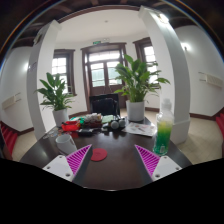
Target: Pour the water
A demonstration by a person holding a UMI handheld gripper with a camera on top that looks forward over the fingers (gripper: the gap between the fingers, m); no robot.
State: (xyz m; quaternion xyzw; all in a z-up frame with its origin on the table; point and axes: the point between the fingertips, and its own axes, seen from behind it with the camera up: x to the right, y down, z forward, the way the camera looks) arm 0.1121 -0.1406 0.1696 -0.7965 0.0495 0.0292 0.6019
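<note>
Water bottle (164, 133), clear with green at the bottom, stands upright on the dark round table (120, 160), ahead of my right finger and a bit outboard of it, not touched. My gripper (105, 162) hangs over the near edge of the table, fingers spread wide apart, nothing between them but bare tabletop; the purple pads (66, 165) show on the inner faces. A small red disc, maybe a lid (99, 154), lies flat just ahead of the gap between the fingers. A pale cup (66, 142) sits ahead of the left finger, near it, apart from it. Further back on the table is a clutter of small things (92, 123), including something red; I can't tell what each one is. Beyond the table two potted plants: one (134, 82) in a white pot behind the middle, one (56, 95) off to the left. White pillars (172, 70) rise either side, dark-framed doors (103, 70) at the back wall.
</note>
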